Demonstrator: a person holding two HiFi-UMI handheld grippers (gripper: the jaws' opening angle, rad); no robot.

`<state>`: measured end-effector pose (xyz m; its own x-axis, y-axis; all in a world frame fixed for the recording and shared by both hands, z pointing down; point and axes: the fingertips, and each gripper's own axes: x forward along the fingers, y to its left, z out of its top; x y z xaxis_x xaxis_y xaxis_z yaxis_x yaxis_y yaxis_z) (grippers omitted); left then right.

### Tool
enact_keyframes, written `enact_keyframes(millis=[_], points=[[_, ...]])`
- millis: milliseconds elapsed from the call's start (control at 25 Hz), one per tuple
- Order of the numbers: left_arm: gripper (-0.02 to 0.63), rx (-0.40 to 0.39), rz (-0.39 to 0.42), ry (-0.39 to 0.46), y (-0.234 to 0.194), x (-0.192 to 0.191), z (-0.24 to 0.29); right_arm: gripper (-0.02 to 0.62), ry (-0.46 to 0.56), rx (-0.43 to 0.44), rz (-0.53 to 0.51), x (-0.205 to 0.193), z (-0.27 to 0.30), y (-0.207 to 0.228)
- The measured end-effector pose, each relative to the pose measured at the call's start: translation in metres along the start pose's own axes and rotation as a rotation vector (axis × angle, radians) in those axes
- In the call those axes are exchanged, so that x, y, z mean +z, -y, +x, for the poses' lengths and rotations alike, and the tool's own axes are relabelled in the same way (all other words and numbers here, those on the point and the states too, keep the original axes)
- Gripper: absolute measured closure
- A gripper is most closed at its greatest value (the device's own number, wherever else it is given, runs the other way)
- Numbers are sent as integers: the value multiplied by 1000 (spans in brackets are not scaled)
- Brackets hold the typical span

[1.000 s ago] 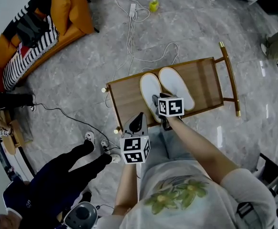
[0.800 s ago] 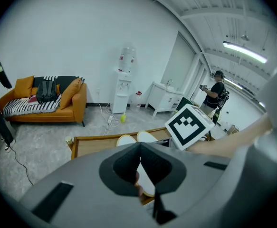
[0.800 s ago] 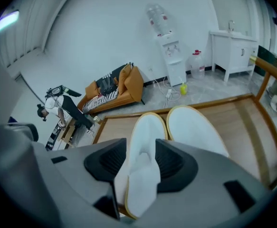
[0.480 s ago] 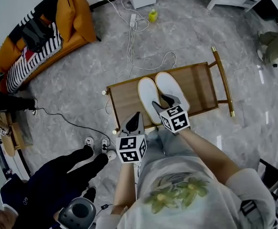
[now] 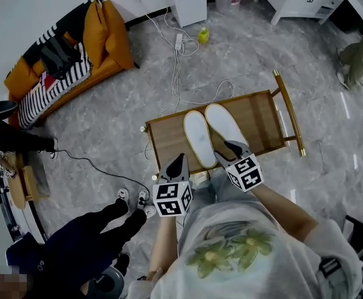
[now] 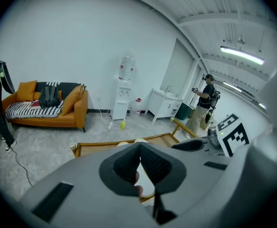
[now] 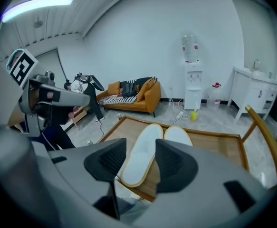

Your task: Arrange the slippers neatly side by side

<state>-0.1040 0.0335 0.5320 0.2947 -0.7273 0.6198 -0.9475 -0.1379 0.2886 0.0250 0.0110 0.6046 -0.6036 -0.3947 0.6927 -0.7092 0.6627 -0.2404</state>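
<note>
Right slipper heel behind right tongs

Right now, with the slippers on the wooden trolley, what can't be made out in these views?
- Head view: the right slipper, heel end, covered by the right gripper.
- Left gripper view: both slippers, nearly all behind the left gripper, jaws closed.
- Right gripper view: the trolley, near edge, behind that gripper's body.

Two slippers on wooden table

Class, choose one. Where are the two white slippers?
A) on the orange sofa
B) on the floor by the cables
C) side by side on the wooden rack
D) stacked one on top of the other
C: one slipper lies right beside the other slipper on the wooden rack.
</note>
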Motion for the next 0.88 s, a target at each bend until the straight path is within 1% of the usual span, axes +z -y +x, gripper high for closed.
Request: enact_keyframes(millis=[200,440,560,720,880], points=[[591,-9,17,0,4,1,0,402,3,-24,12,1,2,7],[591,-15,34,-13,8,1,4,402,-7,-62,6,7,12,31],[591,-14,48,-20,9,-3,7,402,-24,-84,-14,4,22,45],[591,-8,50,-21,9,2,8,402,-60,-107,-35,5,35,66],[591,5,52,-23,7,2,9,402,-112,-120,-63,-6,50,84]])
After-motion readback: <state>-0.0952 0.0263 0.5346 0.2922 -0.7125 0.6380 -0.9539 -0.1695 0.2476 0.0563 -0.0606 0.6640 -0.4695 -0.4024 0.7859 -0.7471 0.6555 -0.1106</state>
